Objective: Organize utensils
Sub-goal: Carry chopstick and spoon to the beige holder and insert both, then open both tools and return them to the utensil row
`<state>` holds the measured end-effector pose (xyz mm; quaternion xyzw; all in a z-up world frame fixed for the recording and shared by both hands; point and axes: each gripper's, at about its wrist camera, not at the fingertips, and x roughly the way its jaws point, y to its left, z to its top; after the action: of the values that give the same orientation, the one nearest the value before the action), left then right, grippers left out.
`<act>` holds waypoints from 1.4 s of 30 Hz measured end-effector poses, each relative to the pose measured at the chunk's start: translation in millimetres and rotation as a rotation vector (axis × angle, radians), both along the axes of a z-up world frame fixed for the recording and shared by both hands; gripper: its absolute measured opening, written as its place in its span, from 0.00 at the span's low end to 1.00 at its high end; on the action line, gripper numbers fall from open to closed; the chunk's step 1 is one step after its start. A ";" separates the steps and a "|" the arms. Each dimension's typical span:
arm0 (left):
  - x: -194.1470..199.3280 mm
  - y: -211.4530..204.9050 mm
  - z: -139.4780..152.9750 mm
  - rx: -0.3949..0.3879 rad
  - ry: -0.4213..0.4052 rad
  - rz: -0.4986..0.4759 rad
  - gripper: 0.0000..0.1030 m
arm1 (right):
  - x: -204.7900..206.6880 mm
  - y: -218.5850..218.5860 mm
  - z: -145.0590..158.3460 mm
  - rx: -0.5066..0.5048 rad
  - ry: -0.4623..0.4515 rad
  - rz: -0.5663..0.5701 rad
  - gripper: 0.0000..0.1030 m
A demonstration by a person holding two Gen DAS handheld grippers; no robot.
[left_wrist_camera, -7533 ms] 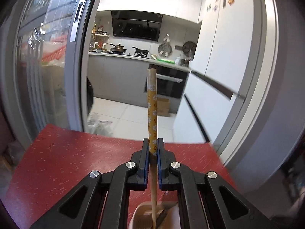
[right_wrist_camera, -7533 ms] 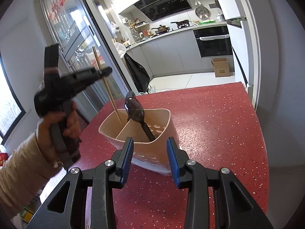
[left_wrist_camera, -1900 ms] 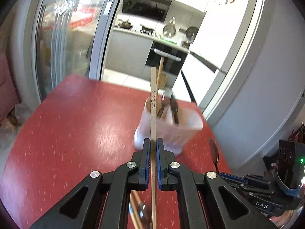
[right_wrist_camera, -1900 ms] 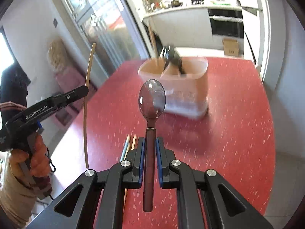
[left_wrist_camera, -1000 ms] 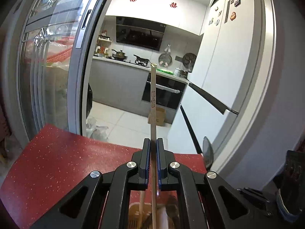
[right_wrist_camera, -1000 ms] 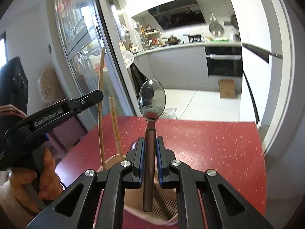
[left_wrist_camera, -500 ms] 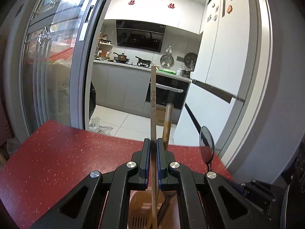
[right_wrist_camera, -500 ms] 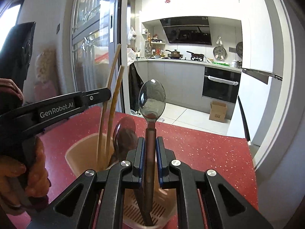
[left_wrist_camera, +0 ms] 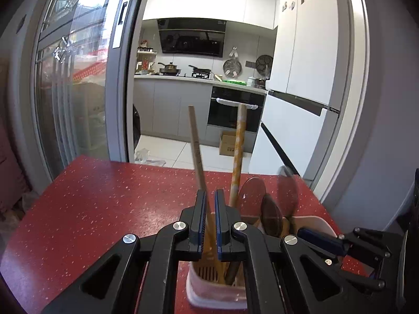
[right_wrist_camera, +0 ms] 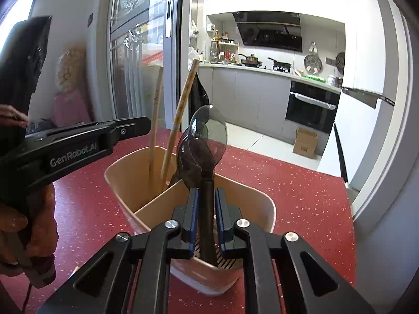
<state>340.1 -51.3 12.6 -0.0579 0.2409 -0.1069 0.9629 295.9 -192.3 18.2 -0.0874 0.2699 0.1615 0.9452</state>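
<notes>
While the spoon [right_wrist_camera: 207,222] stands with its handle end down in the holder [right_wrist_camera: 207,282], the good way to finish this step is to let it go cleanly. The jaws of the right gripper [right_wrist_camera: 205,193] are opening, with the dark handle between them and a sliver of gap on each side. I judge they should part fully before the gripper lifts straight up over the holder, so the pads do not drag the spoon out or tip the light holder. The spoon sits in the holder's nearer compartment, beside another spoon whose bowl overlaps it.

The left gripper [left_wrist_camera: 208,196] has its jaws together on a plain chopstick [left_wrist_camera: 195,141], which leans across them. Its lower end is already inside the holder's far compartment, next to a patterned chopstick [right_wrist_camera: 183,99] resting against the rim. That one should be released only once its tip is on the bottom, and with little sideways pull.

Both grippers point forward and moderately downward, close above the holder, the right one over its near side and the left one coming in from the holder's left. A hand [right_wrist_camera: 39,225] wraps the left gripper's handle, left of the holder. The holder stands on the red worktop [right_wrist_camera: 288,196], which runs on past it.
</notes>
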 end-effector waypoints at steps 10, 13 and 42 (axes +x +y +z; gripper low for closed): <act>-38.6 21.7 12.5 -0.020 0.091 0.010 0.34 | -25.6 -12.6 19.2 0.085 0.029 -0.032 0.40; -57.2 28.0 8.9 0.001 0.153 0.000 0.34 | -46.1 -16.0 21.1 0.122 0.076 -0.031 0.47; -227.6 69.3 -115.9 0.002 0.560 0.057 0.34 | -188.9 16.5 -84.2 0.220 0.563 -0.128 0.50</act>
<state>112.5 18.0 -103.3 -0.0909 0.4960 -0.0596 0.8615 106.9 -175.8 -66.0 0.0806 0.5072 0.1477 0.8453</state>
